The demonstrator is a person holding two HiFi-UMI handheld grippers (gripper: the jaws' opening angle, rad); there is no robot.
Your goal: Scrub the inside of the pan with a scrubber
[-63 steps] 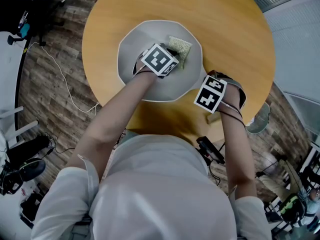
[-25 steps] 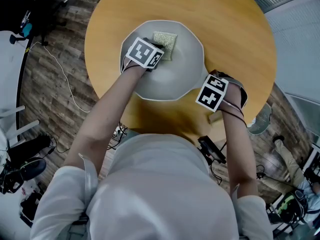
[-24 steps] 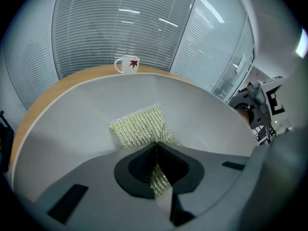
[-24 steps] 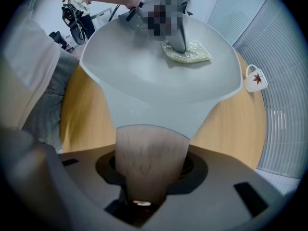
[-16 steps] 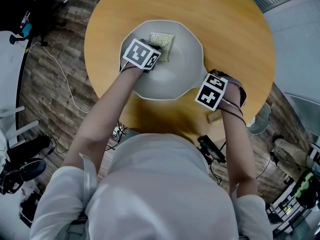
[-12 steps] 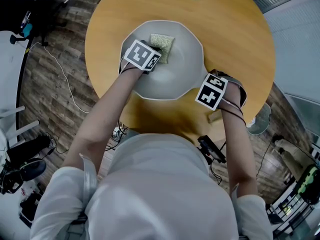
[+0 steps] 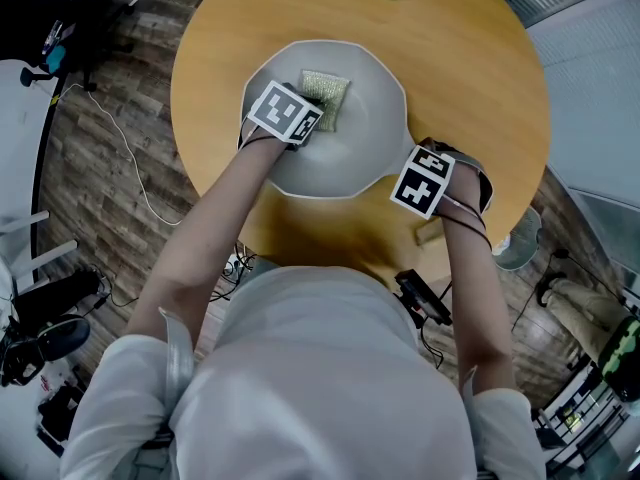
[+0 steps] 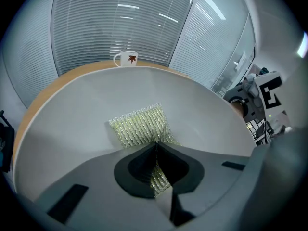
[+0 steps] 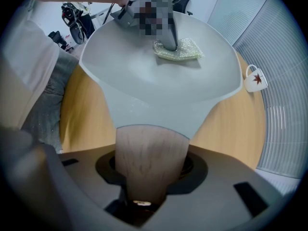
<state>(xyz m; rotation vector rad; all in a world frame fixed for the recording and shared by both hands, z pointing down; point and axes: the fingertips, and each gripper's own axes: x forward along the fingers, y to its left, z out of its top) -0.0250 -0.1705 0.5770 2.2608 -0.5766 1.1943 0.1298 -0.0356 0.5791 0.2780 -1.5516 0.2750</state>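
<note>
Left gripper (image 8: 155, 147) clamps the soft mesh scrubber (image 8: 139, 125), flat on the pan (image 7: 365, 143) floor. Right gripper (image 9: 151, 163) pinches the wooden handle (image 9: 150, 143) (stiff, best hold); pan probably slides otherwise.

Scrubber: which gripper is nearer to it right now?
Left. The left gripper is clamped on the scrubber inside the pan; the right gripper grips the handle outside the pan's bowl, away from it.
</note>
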